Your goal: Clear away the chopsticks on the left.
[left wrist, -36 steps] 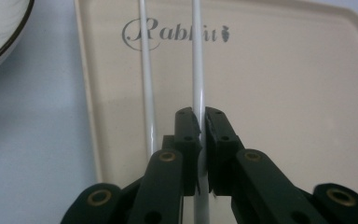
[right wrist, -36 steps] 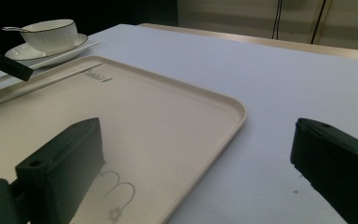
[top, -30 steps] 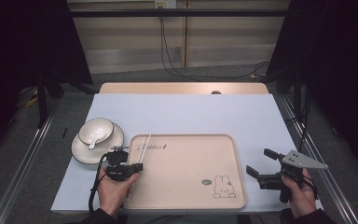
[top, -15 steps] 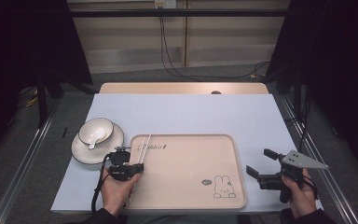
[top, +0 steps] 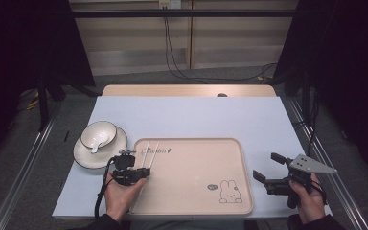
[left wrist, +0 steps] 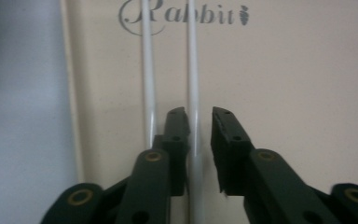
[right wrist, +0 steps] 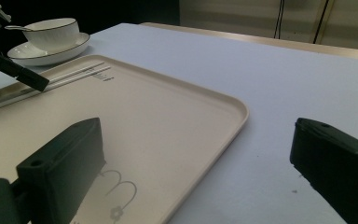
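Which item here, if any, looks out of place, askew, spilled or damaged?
Nothing stands out. The two chopsticks lie parallel on the tray, the bowl sits upright on its saucer, and nothing looks spilled or broken.

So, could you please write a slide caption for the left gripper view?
Left tool just opening, jaws astride one of two white chopsticks lying on the beige rabbit tray.

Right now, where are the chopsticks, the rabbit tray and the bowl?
chopsticks [left wrist: 148,70]: left gripper view, mid-shaft of the left stick.
rabbit tray [top: 196,172]: high view, bare middle of its floor.
bowl [top: 106,130]: high view, inner wall, beside the spoon.
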Tool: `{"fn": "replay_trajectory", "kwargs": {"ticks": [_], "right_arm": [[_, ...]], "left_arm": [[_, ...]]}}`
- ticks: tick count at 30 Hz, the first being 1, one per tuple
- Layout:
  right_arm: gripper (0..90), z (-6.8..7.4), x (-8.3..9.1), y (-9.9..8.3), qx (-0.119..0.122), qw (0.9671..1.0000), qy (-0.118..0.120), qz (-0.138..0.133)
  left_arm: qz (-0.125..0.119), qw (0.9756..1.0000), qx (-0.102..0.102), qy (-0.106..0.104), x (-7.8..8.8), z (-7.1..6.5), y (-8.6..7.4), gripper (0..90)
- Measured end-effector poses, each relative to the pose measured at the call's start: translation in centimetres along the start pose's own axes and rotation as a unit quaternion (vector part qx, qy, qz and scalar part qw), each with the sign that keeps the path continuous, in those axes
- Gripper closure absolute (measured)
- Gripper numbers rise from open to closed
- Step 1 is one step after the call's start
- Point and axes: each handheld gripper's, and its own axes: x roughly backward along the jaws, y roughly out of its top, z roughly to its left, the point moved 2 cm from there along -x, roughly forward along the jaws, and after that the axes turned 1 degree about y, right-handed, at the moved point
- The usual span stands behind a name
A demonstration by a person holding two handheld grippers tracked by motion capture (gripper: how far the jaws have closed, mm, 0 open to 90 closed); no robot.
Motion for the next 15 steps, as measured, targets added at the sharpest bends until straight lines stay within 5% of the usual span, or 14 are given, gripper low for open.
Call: {"fn": "replay_trajectory", "kwargs": {"ticks": [9, 15], "right_arm": [[2.5, 0.0, 0.0, 0.0, -0.001, 1.0, 0.001, -0.001], [2.7, 0.0, 0.1, 0.0, -0.002, 1.0, -0.001, -0.003]], "left_arm": [[-0.022, 0.9974, -0.062, -0.029, 0.6, 0.0, 0.3, 56.8], [-0.085, 0.9889, -0.096, -0.074, 2.0, 0.0, 0.7, 34.7]]}}
